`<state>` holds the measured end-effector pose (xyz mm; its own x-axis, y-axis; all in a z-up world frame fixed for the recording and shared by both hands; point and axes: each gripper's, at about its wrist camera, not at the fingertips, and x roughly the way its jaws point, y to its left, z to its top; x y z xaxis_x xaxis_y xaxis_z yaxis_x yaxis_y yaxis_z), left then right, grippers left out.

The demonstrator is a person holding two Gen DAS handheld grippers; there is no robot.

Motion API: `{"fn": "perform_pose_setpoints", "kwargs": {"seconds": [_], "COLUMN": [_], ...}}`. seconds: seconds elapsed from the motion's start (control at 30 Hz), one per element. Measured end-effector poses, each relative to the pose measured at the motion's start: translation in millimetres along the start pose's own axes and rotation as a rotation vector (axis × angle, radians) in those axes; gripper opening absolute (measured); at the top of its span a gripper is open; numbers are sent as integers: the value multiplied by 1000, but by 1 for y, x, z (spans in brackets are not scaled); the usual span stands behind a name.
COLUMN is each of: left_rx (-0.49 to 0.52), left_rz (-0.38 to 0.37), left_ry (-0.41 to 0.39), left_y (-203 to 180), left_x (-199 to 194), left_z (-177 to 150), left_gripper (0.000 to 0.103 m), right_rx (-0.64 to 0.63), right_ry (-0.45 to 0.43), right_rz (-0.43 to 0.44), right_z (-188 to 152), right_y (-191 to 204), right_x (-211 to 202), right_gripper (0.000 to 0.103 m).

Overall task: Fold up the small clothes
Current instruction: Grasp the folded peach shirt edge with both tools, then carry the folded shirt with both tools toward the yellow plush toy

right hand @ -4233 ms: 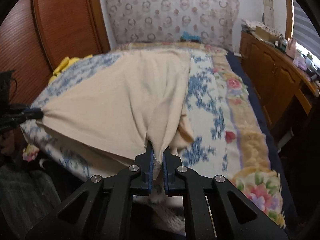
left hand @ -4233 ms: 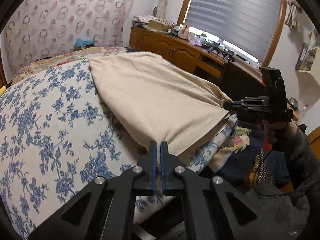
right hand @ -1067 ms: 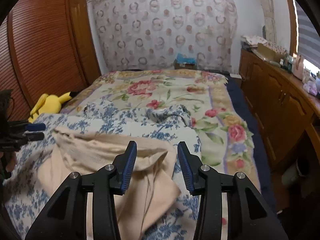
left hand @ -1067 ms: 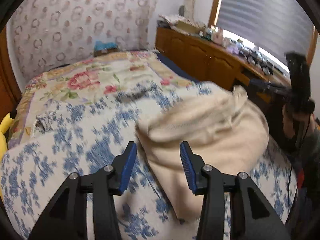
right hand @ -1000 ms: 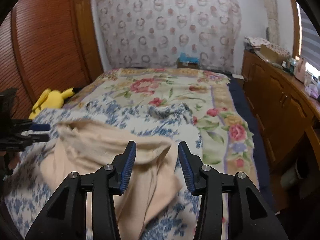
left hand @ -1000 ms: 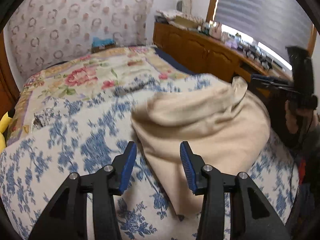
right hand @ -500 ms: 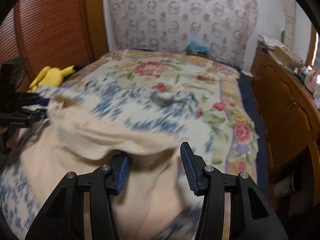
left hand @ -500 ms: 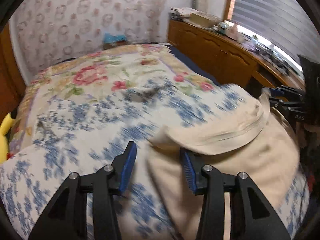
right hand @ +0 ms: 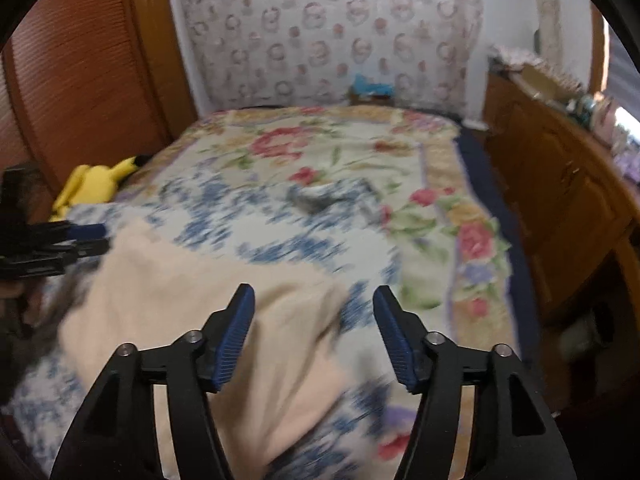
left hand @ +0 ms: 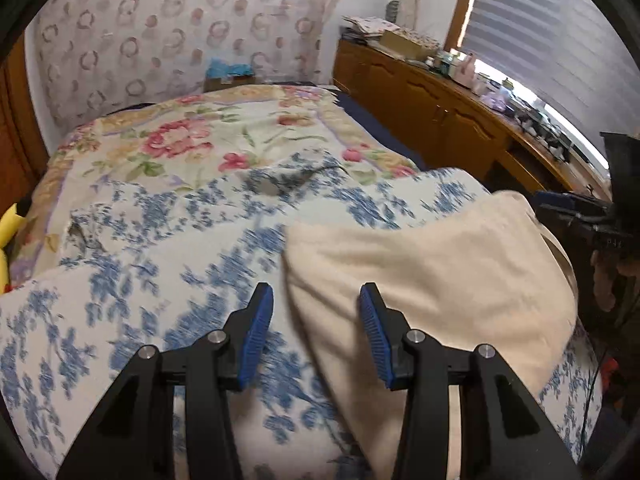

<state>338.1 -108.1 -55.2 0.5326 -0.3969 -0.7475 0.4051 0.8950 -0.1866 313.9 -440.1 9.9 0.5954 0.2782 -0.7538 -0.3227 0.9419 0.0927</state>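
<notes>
A cream garment (left hand: 420,276) lies folded over on the blue-flowered quilt (left hand: 132,280) at the near end of the bed. It also shows in the right wrist view (right hand: 192,300). My left gripper (left hand: 316,320) is open and empty, just above the garment's left edge. My right gripper (right hand: 312,320) is open and empty, above the garment's right corner. Each gripper shows in the other's view, the right one (left hand: 576,216) at the garment's far side and the left one (right hand: 86,238) at its left side.
A floral bedspread (right hand: 320,148) covers the far half of the bed. A yellow plush toy (right hand: 92,184) lies at the left edge by a wooden wardrobe (right hand: 80,68). A wooden sideboard (left hand: 440,112) with clutter runs along the right under a window blind (left hand: 552,40).
Both grippers let go of the cream garment after laying it folded on the quilt, and have since lowered toward it. The garment has settled flatter.
</notes>
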Motion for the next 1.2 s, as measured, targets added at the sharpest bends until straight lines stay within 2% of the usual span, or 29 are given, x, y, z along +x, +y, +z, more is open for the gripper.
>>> {"fn": "perform_pose_setpoints", "kwargs": {"seconds": [0.13,0.2,0.33,0.47,0.5,0.57,0.6,0.63,0.67,0.7,0.73,0.83,1.0,1.1,1.2], "left_rx": [20,27,55,52,47,40,38,35,32,30,20,-7,-21,-4,6], "left_rz": [1,0,11,16,14,-5,-25,-43,-58,-69,-80,-118,-190,-200,-174], "left_ry": [49,42,42,23,19,20,25,28,31,32,32,21,-79,-138,-196], "left_y": [-7,-8,-11,-13,-13,-12,-12,-12,-13,-14,-15,-12,-13,-16,-13], "left_x": [18,21,24,25,25,24,23,23,22,21,20,8,-44,-80,-113], "left_z": [-6,-7,-8,-8,-8,-9,-9,-8,-9,-8,-8,-7,-6,-8,-13], "left_gripper": [44,45,46,49,49,49,48,37,31,18,10,7,7,7,7], "right_rx": [-7,16,85,96,90,71,64,60,50,38,15,-24,-62,-91,-124], "right_ry": [54,96,114,110,110,113,115,117,114,110,105,88,12,-33,-69], "right_rz": [-16,-42,3,34,43,76,94,103,117,126,124,106,87,83,88], "right_z": [-13,-19,-26,-29,-29,-29,-30,-30,-30,-30,-30,-29,-20,-8,4], "right_y": [10,7,0,1,2,7,11,12,15,18,21,28,42,57,75], "right_x": [13,24,33,36,36,36,36,36,36,35,34,27,0,-18,-31], "right_gripper": [68,68,69,69,67,49,45,37,27,23,18,14,12,12,11]}}
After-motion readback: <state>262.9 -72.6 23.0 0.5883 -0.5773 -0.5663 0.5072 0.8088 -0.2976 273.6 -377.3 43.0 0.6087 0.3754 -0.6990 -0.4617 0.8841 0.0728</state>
